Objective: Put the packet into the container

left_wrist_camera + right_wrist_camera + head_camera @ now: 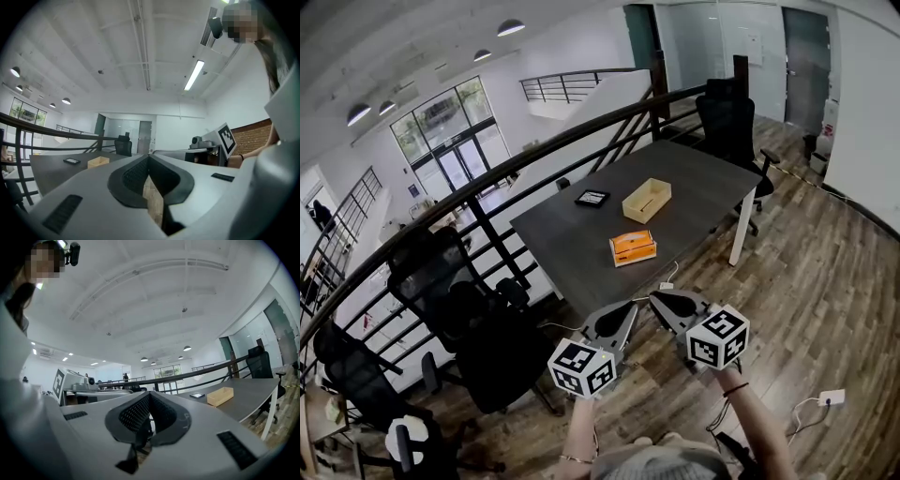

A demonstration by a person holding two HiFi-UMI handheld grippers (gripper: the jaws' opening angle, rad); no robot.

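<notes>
An orange packet (633,247) lies flat on the dark grey table (581,253), nearer its front edge. Behind it stands an open, shallow wooden container (647,200), which also shows as a small box in the left gripper view (98,162) and the right gripper view (220,396). Both grippers are held level in the air, well short of the table. My left gripper (623,313) is shut with nothing in it, its pads meeting at the tips (149,161). My right gripper (668,303) is shut and empty too, jaws together (149,398).
A small black device (592,198) lies on the table left of the container. Black office chairs (459,319) stand at my left, another chair (729,122) at the table's far end. A dark railing (487,169) runs behind the table. A white power strip (831,397) lies on the wooden floor.
</notes>
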